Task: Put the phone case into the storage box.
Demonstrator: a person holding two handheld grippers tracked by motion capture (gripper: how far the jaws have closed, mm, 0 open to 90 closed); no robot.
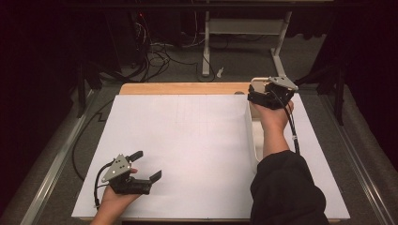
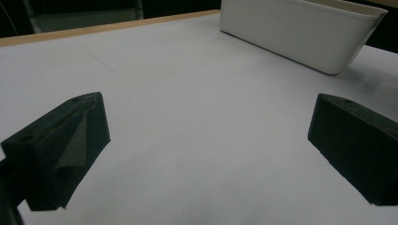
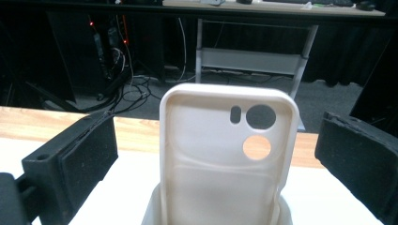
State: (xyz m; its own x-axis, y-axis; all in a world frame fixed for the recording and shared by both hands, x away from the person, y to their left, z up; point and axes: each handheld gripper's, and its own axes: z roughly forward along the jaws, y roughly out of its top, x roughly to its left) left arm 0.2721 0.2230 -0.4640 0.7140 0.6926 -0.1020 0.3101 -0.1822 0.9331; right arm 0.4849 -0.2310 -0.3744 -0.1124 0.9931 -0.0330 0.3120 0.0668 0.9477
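While the phone case [image 3: 228, 159] stands on end in the white bin [image 2: 300, 33], the right gripper [image 3: 216, 154] lines up to take it.

Cream and hollow side toward the camera, with its lens holes near the top, the case rises upright out of the bin's far end, at the back right of the white table sheet [image 1: 187, 150]. It sits between the right gripper's jaws, which stand wide apart with clear air on both sides, so nothing is held yet; I judge this the approach before the grasp. Next, I'd say, the jaws must close squarely on the case's two long edges, then lift straight up. How firmly the case leans on the bin is hard to tell. Over at the near left, the left gripper [image 1: 149, 165] idles just above the sheet, jaws spread and empty.
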